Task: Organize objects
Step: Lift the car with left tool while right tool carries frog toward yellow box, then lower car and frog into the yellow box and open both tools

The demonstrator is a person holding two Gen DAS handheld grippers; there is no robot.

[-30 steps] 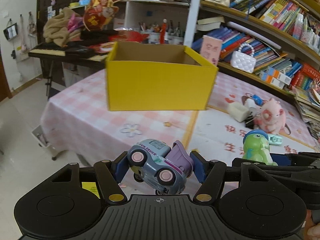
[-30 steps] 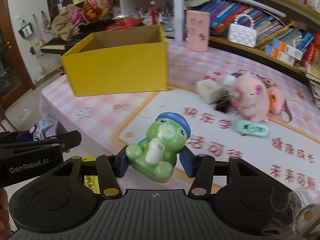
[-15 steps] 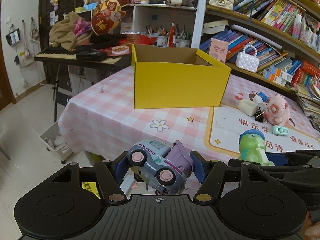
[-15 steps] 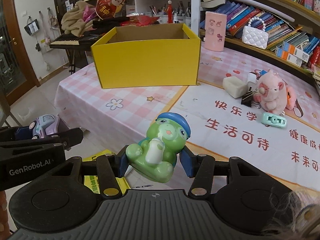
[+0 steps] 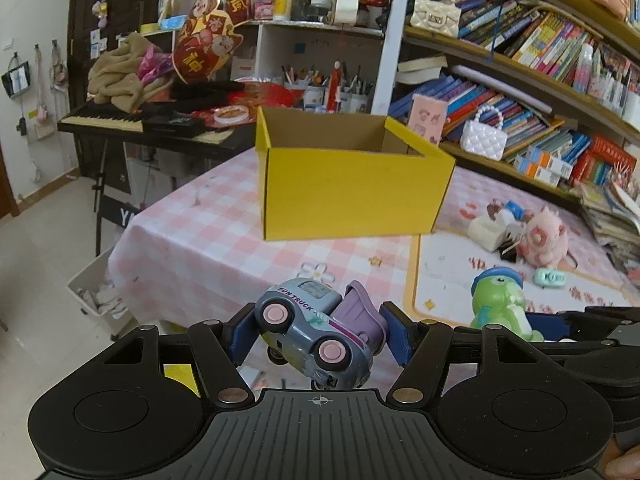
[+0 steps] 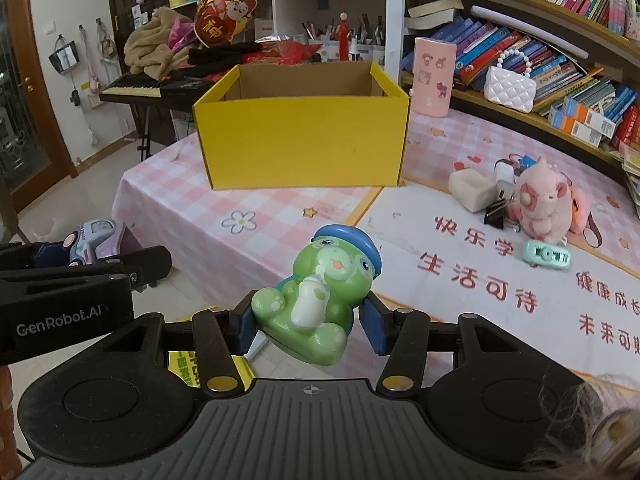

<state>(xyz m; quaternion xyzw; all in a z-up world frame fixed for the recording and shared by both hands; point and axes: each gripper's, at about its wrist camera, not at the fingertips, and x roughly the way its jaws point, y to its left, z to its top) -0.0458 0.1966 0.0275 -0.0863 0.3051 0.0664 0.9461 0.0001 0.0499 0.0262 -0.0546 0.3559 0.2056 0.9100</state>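
Plastic toy truck [image 5: 316, 336] sits skewed in our left gripper [image 5: 318, 340]; our right gripper [image 6: 310, 326] clamps the green frog figure [image 6: 320, 296]; either could slip short of the yellow box [image 6: 304, 140].

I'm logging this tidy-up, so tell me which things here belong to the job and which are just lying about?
Part of the job:
- toy truck, in the left gripper
- green frog toy, in the right gripper
- yellow box

Lying about:
- books
- keyboard
- white handbag
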